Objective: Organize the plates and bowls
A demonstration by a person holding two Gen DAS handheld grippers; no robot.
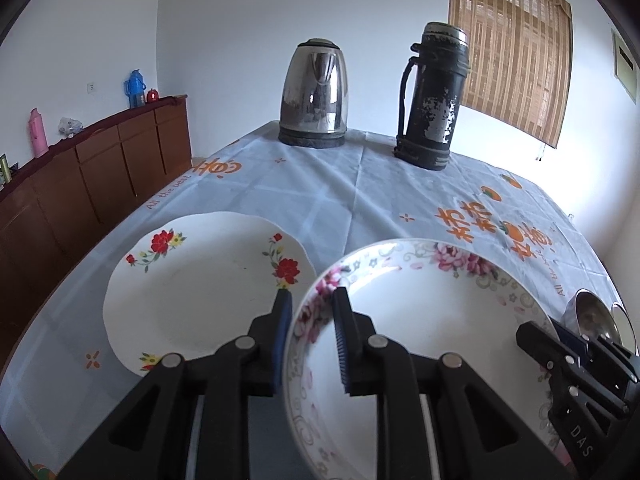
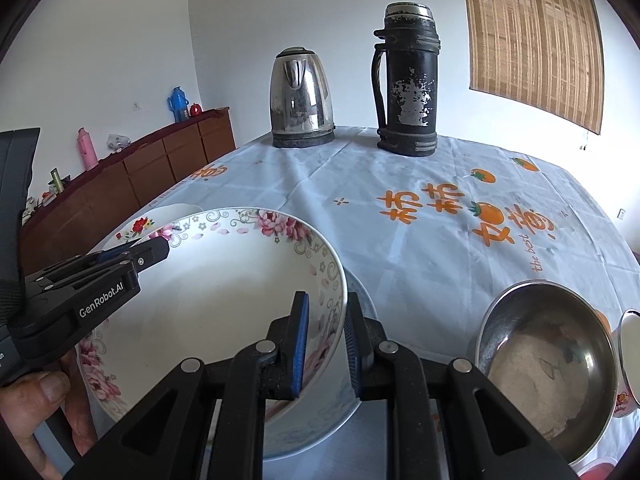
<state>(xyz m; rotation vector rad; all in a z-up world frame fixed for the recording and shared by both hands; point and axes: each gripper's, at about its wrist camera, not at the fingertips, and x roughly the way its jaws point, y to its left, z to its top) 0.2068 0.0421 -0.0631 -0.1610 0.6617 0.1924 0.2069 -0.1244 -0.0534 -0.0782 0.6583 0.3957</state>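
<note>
Left gripper (image 1: 310,334) pinching the left rim of the pink-flowered bowl (image 1: 420,320), one pad inside the wall and one outside. Right gripper (image 2: 326,346) clamping the opposite, right rim of the same bowl (image 2: 208,300) in the same way, rim sandwiched between blue pads. Bowl appearing empty, white inside, tipping slightly, hanging over the near edge of the tabletop (image 2: 400,208); whether touching the surface, cannot tell. Beneath its right side, showing the pale rim of another dish (image 2: 366,300), contents hidden.

Just left of the bowl, lying flat near the left edge of the tabletop, a white plate with red flowers (image 1: 200,280), nothing on it. To the right, near the right edge, sitting a steel bowl (image 2: 548,364), holding nothing visible but reflections, and touching or nearly touching it, a steel cup (image 2: 632,356) cut off by the frame, inside not readable.

Standing upright at the far edge: a steel kettle (image 1: 314,94), lid down, and beside it a worn black thermos (image 1: 434,96), capped.
</note>
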